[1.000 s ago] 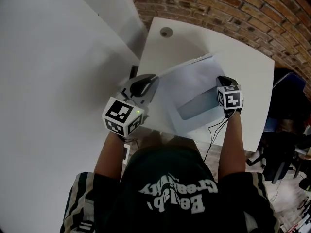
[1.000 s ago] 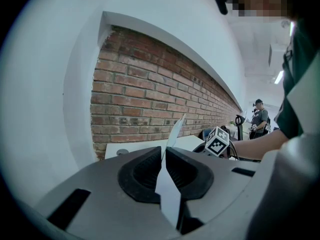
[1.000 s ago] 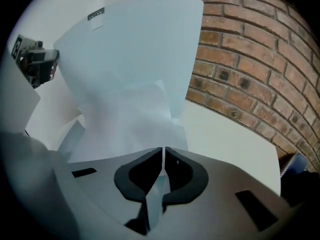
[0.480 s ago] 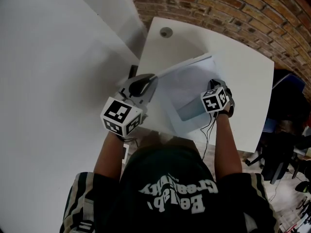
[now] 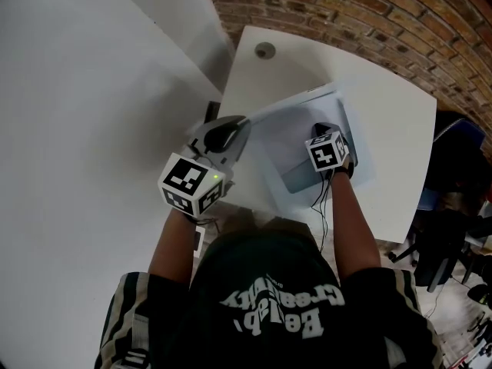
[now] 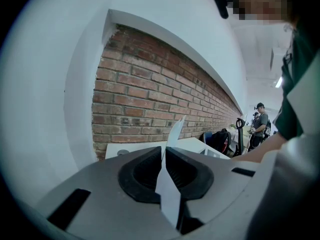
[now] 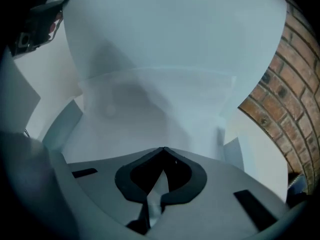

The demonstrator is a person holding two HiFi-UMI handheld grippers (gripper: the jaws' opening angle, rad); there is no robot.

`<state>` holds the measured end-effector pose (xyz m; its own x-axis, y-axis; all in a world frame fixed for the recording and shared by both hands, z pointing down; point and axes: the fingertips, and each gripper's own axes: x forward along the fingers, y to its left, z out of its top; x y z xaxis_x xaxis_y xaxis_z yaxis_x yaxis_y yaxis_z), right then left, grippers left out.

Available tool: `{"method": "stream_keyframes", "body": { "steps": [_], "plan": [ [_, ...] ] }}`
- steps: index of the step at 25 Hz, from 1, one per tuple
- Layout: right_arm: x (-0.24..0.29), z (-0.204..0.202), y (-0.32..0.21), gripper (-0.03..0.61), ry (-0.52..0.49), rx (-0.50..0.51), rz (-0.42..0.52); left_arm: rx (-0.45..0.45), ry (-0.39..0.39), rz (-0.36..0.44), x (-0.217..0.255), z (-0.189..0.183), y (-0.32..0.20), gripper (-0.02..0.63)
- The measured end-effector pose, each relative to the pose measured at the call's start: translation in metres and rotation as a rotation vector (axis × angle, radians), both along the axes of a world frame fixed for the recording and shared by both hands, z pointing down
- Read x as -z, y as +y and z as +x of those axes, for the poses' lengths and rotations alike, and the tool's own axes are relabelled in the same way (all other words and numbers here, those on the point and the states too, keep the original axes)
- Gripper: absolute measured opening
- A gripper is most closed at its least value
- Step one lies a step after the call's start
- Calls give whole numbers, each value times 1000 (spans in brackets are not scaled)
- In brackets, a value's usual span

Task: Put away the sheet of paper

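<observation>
A white sheet of paper (image 5: 284, 133) lies over a bluish translucent sleeve (image 5: 360, 167) on the white table (image 5: 384, 91). My left gripper (image 5: 234, 129) is shut on the sheet's left edge. In the left gripper view the paper (image 6: 170, 189) stands as a thin strip between the pads, where that gripper (image 6: 164, 151) pinches it. My right gripper (image 5: 327, 133) points steeply down over the middle of the sheet. Its jaws have just closed, and in the right gripper view its tips (image 7: 162, 150) meet above the pale sheet (image 7: 160, 44). I cannot tell whether anything is pinched there.
A round cable hole (image 5: 264, 50) sits near the table's far left corner. A brick wall (image 5: 369, 14) runs behind the table, and a white wall panel (image 5: 77, 91) stands to the left. Dark chairs and bags (image 5: 453, 206) crowd the right side. A person (image 6: 260, 121) stands far off.
My right gripper has moved left and down from the sheet's right edge to over its middle. More of the sleeve's right side now shows. The left gripper has stayed put.
</observation>
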<state>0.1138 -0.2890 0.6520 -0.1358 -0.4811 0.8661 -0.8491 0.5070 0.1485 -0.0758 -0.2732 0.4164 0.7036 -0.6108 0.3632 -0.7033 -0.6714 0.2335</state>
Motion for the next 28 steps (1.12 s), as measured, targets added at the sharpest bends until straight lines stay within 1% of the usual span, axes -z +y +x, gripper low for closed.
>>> {"method": "stream_keyframes", "body": {
  "steps": [4, 7, 11, 17, 19, 20, 21, 24, 25, 26, 28],
  "plan": [
    [1, 1, 2, -6, 7, 16, -23, -2, 1, -3, -1, -2, -3, 25],
    [0, 4, 10, -6, 23, 18, -69, -1, 3, -2, -2, -3, -5, 25],
    [-1, 6, 20, -6, 19, 9, -128, -1, 2, 2, -2, -4, -8, 25],
    [-4, 10, 38, -6, 42, 32, -218, -10, -5, 10, -3, -5, -10, 23],
    [-2, 13, 41, -6, 57, 44, -226, -11, -3, 10, -4, -5, -10, 23],
    [3, 12, 40, -6, 58, 58, -207, -11, -1, 9, -4, -5, -10, 23],
    [10, 10, 38, -6, 46, 77, -169, -12, -1, 10, -4, -5, -10, 23],
    [37, -12, 21, -6, -72, 128, -8, -14, -1, 11, -4, -6, -10, 23],
    [43, -21, 16, -6, -105, 144, 30, -13, -1, 12, -4, -6, -11, 23],
    [46, -28, 12, -6, -117, 168, 53, -12, 0, 11, -4, -6, -11, 21],
    [41, -39, 9, -6, -86, 225, 56, -11, 0, 10, -4, -6, -11, 21]
  ]
}}
